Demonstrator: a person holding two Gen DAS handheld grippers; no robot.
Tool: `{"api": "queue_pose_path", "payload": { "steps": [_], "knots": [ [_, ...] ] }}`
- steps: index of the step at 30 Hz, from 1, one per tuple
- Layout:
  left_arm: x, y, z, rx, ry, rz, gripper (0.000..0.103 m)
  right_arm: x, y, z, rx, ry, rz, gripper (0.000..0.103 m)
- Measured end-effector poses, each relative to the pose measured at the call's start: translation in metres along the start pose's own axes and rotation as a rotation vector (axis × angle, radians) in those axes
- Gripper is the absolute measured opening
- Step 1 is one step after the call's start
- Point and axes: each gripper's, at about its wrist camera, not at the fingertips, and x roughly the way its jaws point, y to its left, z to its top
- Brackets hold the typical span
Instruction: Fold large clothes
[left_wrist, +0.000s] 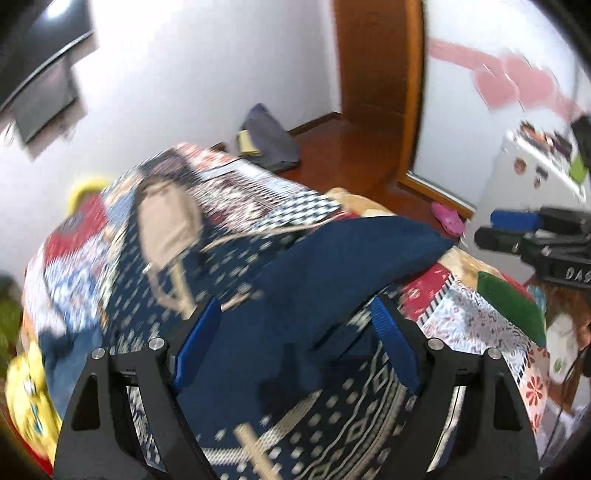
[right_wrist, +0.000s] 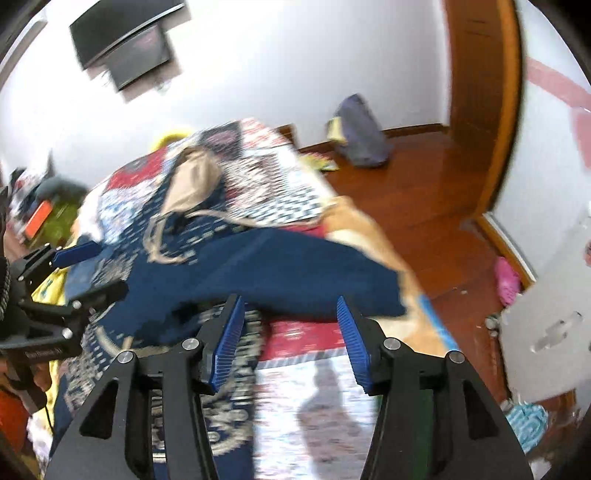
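Navy patterned garment (left_wrist: 325, 258) lies spread on the bed's patchwork quilt (left_wrist: 476, 317), a plain blue flap folded over its middle, tan lining showing near the far end. My left tool (left_wrist: 295, 314) hovers over the blue cloth, wide open, gripping nothing. My right tool (right_wrist: 291, 314) likewise gapes wide at the garment's near edge, empty. Both views motion-blurred.

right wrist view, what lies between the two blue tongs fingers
Nothing gripped: in the right wrist view the right tongs stand open, and through the gap shows the patchwork quilt below the navy garment's hem.
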Motion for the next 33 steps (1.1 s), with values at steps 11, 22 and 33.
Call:
{"api": "queue_pose_path", "payload": {
  "steps": [11, 22, 33],
  "knots": [
    [0.106, -0.102, 0.024, 0.298, 0.154, -0.094, 0.083, 0.032, -0.075, -0.019, 0.201, 0.094, -0.040, 0.049],
    [0.133, -0.123, 0.036, 0.276, 0.113, -0.047, 0.015, 0.029, -0.080, -0.026, 0.168, 0.111, -0.063, 0.049],
    [0.021, 0.011, 0.054, -0.079, -0.109, -0.066, 0.008, 0.025, -0.036, -0.015, 0.066, 0.085, -0.031, 0.049]
  ]
}}
